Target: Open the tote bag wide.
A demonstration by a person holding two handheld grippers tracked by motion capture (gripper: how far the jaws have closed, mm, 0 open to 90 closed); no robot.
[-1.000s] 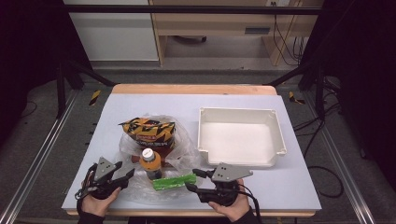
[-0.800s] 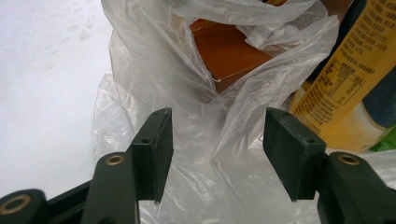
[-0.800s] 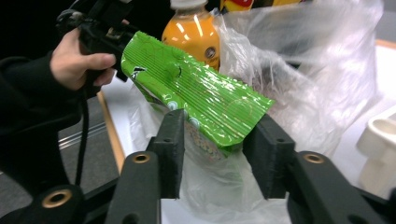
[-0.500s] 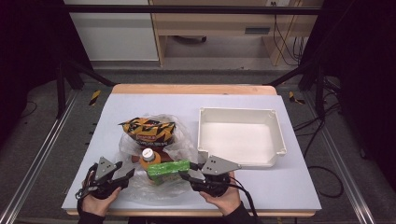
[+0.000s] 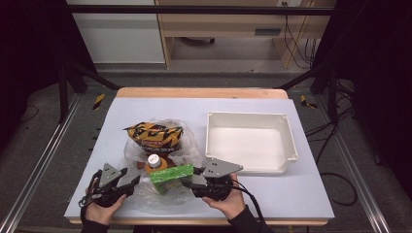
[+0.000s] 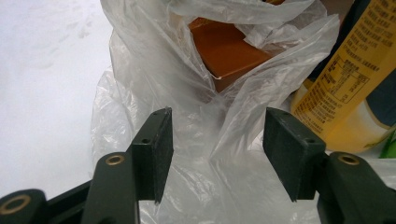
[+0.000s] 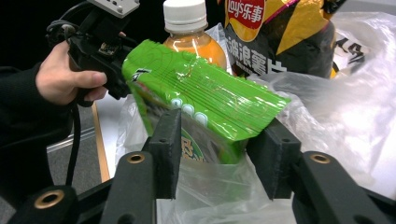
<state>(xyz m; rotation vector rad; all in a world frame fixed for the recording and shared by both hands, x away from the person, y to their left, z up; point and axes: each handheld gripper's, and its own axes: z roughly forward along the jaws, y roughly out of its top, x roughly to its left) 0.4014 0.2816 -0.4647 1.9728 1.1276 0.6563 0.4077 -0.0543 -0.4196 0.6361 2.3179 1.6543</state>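
two tools work one clear plastic bag [image 5: 145,191] at the worktop's [image 5: 311,194] near edge. right tool [image 7: 219,154], whose jaws have just been opening, straddles the green packet [image 7: 205,102] at the bag's mouth; whether its pads press is unclear. left tool [image 6: 215,154] stands spread around loose film. best pinch that film firmly, then draw the packet straight out toward the white tray [image 5: 291,145].
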